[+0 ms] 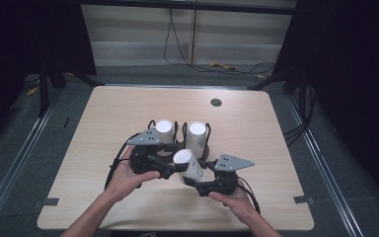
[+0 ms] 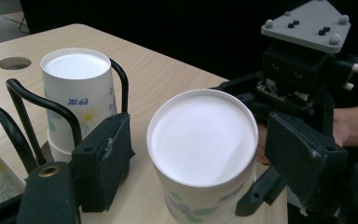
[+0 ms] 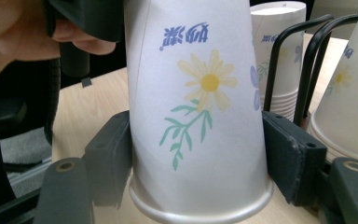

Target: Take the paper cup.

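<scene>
Cup (image 3: 198,116) upside down, clamped between right claw (image 3: 198,170) pads near rim.

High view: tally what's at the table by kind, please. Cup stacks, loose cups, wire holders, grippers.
Cup stacks, upside down: 2
Loose cup, between the two grippers: 1
Black wire holders around the stacks: 2
Grippers: 2, left gripper and right gripper
Total: 7
</scene>
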